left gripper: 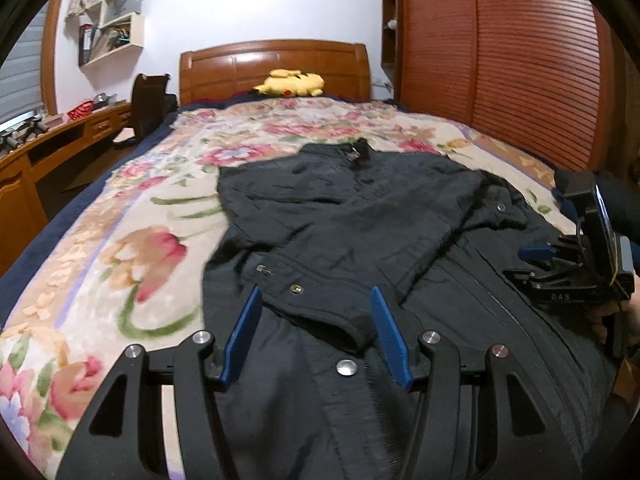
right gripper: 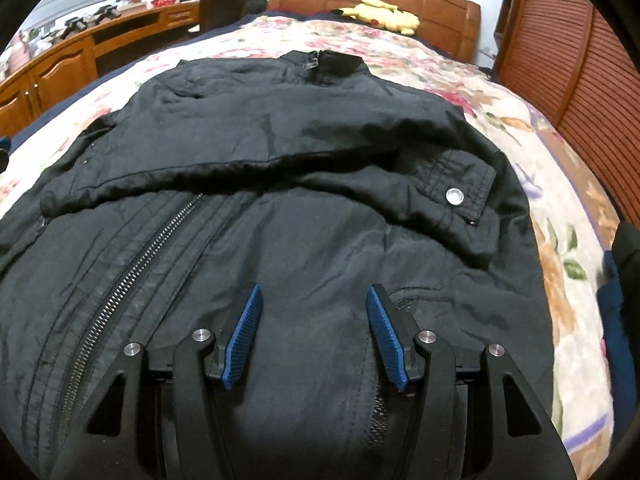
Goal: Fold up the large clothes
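A black jacket point(left gripper: 344, 216) lies front up on the floral bedspread point(left gripper: 120, 248), collar toward the headboard. Both sleeves are folded across the chest; one cuff with a snap button point(right gripper: 455, 196) shows in the right wrist view. My left gripper point(left gripper: 316, 300) is open and empty, low over the jacket's hem on its left side. My right gripper point(right gripper: 314, 296) is open and empty, low over the jacket point(right gripper: 304, 152) near the hem, right of the zipper point(right gripper: 132, 280). The right gripper also shows in the left wrist view point(left gripper: 568, 264) at the jacket's right edge.
A yellow plush toy point(left gripper: 290, 83) lies by the wooden headboard point(left gripper: 272, 60). A wooden desk point(left gripper: 52, 140) and a dark chair point(left gripper: 148, 104) stand left of the bed. A slatted wooden wardrobe point(left gripper: 500, 60) stands on the right.
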